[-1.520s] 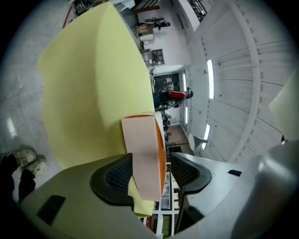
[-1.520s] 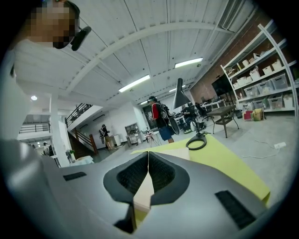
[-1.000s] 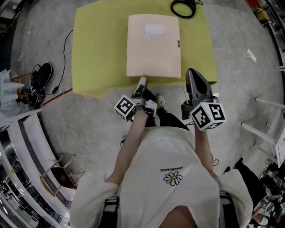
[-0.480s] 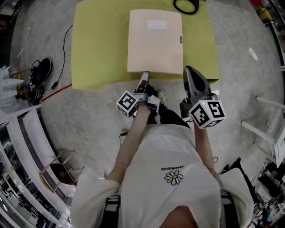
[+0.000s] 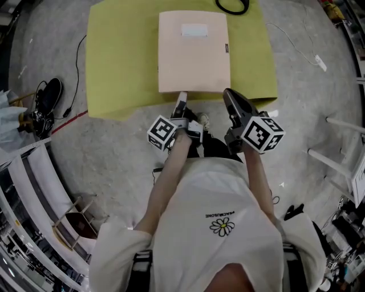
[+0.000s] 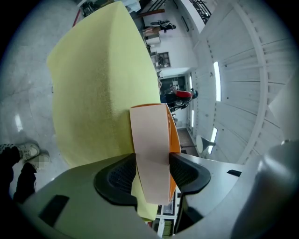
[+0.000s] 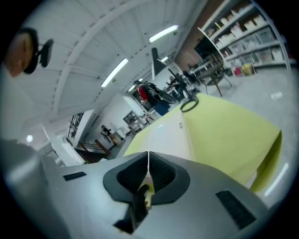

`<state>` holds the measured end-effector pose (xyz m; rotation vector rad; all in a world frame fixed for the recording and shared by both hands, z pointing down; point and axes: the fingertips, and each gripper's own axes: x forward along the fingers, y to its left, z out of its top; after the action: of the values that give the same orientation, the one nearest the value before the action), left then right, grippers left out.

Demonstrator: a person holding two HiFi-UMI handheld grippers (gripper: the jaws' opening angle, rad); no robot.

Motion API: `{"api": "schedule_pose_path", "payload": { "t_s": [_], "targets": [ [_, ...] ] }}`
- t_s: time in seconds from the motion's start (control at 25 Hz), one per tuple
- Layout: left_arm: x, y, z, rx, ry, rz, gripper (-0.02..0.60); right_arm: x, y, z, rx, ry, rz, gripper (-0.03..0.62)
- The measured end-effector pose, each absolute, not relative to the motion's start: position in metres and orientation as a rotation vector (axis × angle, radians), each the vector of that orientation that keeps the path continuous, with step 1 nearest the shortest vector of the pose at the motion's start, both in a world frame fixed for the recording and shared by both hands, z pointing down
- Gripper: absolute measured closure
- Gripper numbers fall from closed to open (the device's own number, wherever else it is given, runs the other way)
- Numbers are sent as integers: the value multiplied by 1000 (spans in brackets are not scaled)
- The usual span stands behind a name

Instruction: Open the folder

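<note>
A pale peach folder [image 5: 193, 51] lies shut on the yellow-green table top [image 5: 120, 57], a white label near its far end. My left gripper [image 5: 181, 100] is at the folder's near edge. In the left gripper view that edge [image 6: 150, 140] fills the gap between the two pads, which touch it on both sides as the jaws close; an orange layer shows behind it. My right gripper [image 5: 230, 98] hovers at the table's near edge beside the folder's right corner. Its pads [image 7: 148, 173] meet with nothing between them, and the folder [image 7: 163, 133] lies ahead.
A black cable loop [image 5: 232, 5] lies at the table's far edge. A white cord with a plug [image 5: 317, 59] runs over the grey floor on the right. Dark shoes [image 5: 48, 98] sit to the left, shelving [image 5: 34, 188] at lower left.
My right gripper has come down and slid left toward the table's near edge, rolling a little. The left gripper has stayed at the folder's near edge.
</note>
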<state>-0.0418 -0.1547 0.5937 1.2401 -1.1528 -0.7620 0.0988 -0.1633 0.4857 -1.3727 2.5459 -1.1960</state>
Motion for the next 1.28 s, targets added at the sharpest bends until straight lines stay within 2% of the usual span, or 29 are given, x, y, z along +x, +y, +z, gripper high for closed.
{"api": "schedule_pose_path", "payload": {
  "t_s": [0.08,0.16,0.52,1.04,1.28],
  "targets": [
    [-41,-154,594,1240,-1148,-763,351,94,-157,503,-1250,2424,-1413,570],
    [-40,-153,593,1239,-1145,-764,351,89,-150,514,-1144,2300,-1584,519],
    [-40,-153,592,1246,-1137,-760,353,77,-156,535,-852,1854,-1895,499],
    [-39,-154,592,1262,-1134,-754,354,71,-166,550,-792,1637,-1988,497],
    [-37,-155,592,1265,-1134,-745,353,83,-172,542,-783,1563,-1900,510]
  ]
}}
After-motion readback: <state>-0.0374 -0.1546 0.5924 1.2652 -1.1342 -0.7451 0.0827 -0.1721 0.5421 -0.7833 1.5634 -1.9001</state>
